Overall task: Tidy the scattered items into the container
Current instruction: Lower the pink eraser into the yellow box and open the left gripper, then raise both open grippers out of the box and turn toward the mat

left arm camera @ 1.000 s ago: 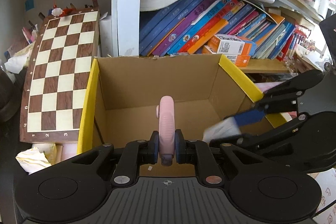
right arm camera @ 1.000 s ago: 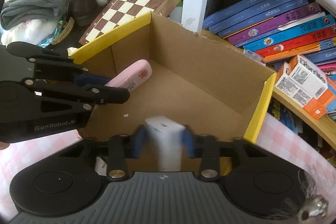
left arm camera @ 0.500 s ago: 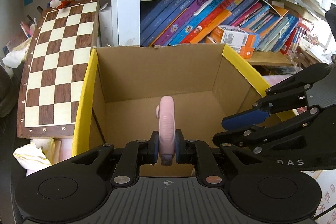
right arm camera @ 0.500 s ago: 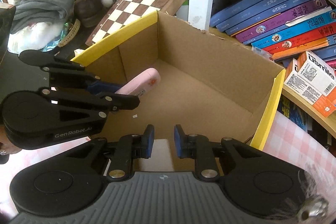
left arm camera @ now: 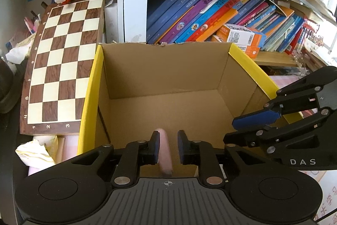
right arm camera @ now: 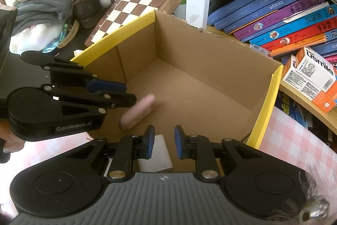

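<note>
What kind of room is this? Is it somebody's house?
Most likely a lived-in home study or bedroom, not a lab. A shelf is crammed with leaning children's books, a wooden chessboard stands propped beside the cardboard box, and folded clothes are piled nearby.

cardboard box [left arm camera: 168, 69] sits in front of a bookshelf; leaning books [left arm camera: 210, 14] behind it, chessboard [left arm camera: 63, 64] propped to its left. left gripper [left arm camera: 167, 148] at the near rim, right gripper [right arm camera: 161, 141] beside it to the right. pink item [right arm camera: 137, 112] and white block [right arm camera: 157, 154] in the box's near part.
</note>
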